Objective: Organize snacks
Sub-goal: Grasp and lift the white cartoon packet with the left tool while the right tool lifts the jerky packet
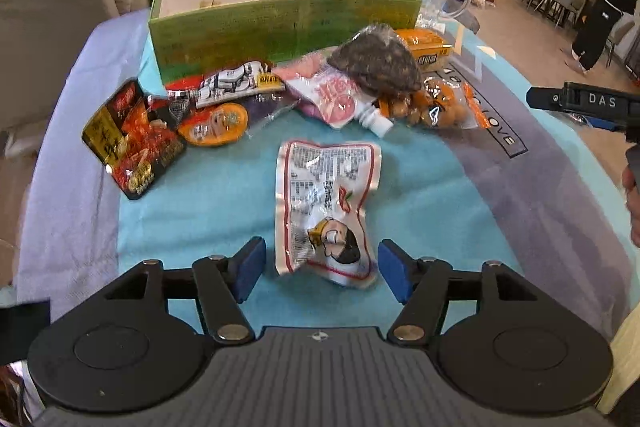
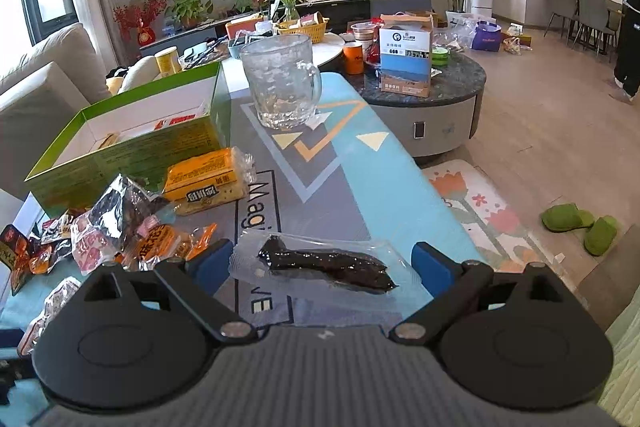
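Observation:
My left gripper [image 1: 322, 269] is open, its blue pads on either side of the near end of a white snack packet with red trim and a cartoon face [image 1: 326, 203] lying on the blue mat. My right gripper [image 2: 322, 265] is open around a clear packet holding a dark brown snack [image 2: 332, 265] on the mat. A green box with a white inside [image 1: 280, 23] stands behind a heap of snack packets [image 1: 256, 95]; it also shows in the right wrist view [image 2: 132, 147]. The right gripper's side shows at the right edge of the left wrist view [image 1: 592, 103].
An orange packet [image 2: 208, 179] lies beside the box. A glass mug [image 2: 280, 83] stands on the mat behind it. A round dark table [image 2: 440, 87] with boxes and cups is beyond. A sofa [image 1: 52, 7] is at left. A person [image 2: 630, 7] stands far right.

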